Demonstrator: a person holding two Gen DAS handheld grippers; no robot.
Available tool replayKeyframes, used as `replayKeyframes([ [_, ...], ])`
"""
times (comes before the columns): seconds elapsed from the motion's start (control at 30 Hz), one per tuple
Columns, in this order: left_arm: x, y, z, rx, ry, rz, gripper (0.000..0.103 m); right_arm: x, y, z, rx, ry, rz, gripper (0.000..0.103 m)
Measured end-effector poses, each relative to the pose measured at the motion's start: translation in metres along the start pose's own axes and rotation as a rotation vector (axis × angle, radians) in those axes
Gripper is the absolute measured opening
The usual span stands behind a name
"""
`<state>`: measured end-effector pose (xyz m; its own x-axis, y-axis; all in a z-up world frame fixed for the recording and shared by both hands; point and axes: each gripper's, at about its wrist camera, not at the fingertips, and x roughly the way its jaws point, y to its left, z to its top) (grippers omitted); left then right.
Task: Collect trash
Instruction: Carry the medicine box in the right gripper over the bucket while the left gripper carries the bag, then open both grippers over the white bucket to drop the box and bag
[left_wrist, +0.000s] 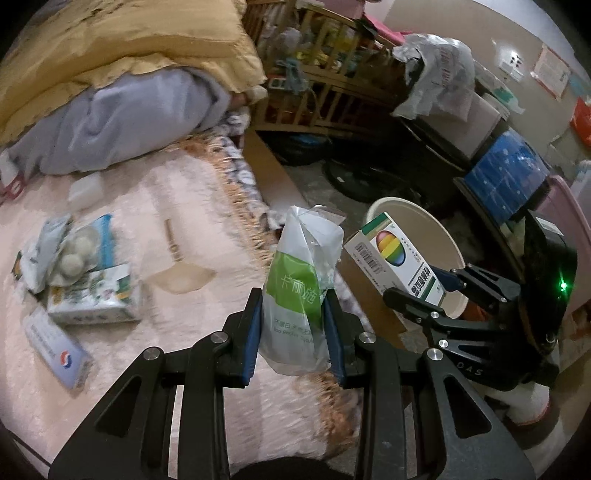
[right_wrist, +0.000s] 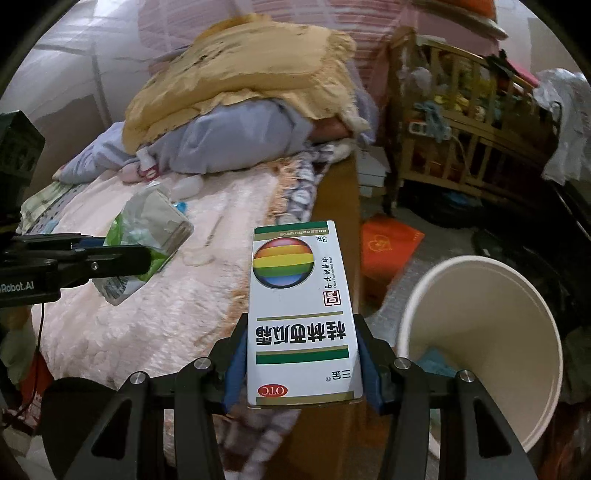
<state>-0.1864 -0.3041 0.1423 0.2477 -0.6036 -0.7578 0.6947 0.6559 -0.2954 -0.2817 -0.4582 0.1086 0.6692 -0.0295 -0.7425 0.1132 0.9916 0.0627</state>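
Observation:
My left gripper (left_wrist: 293, 314) is shut on a green-and-white plastic tissue wrapper (left_wrist: 301, 288), held above the bed's edge; it also shows in the right wrist view (right_wrist: 147, 236). My right gripper (right_wrist: 301, 354) is shut on a white medicine box (right_wrist: 301, 314) with a rainbow ball logo, held just left of the white trash bin (right_wrist: 480, 332). In the left wrist view the box (left_wrist: 397, 262) hangs over the bin's rim (left_wrist: 413, 210). More trash lies on the pink blanket: a tissue pack (left_wrist: 96, 295), a flat white box (left_wrist: 57, 349) and a wrapper with pale balls (left_wrist: 70, 247).
A yellow and grey quilt pile (left_wrist: 110, 92) covers the bed's far end. A wooden crib (left_wrist: 325, 74), dark clutter and a blue box (left_wrist: 506, 173) stand beyond the bin. An orange bag (right_wrist: 388, 243) lies on the floor by the bed.

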Motion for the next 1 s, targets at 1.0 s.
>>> replayKeyframes([
  [1.0, 0.106, -0.132, 0.046, 0.133, 0.124, -0.107, 0.03, -0.029, -0.134, -0.048, 0.232, 0.035, -0.21, 0.05],
])
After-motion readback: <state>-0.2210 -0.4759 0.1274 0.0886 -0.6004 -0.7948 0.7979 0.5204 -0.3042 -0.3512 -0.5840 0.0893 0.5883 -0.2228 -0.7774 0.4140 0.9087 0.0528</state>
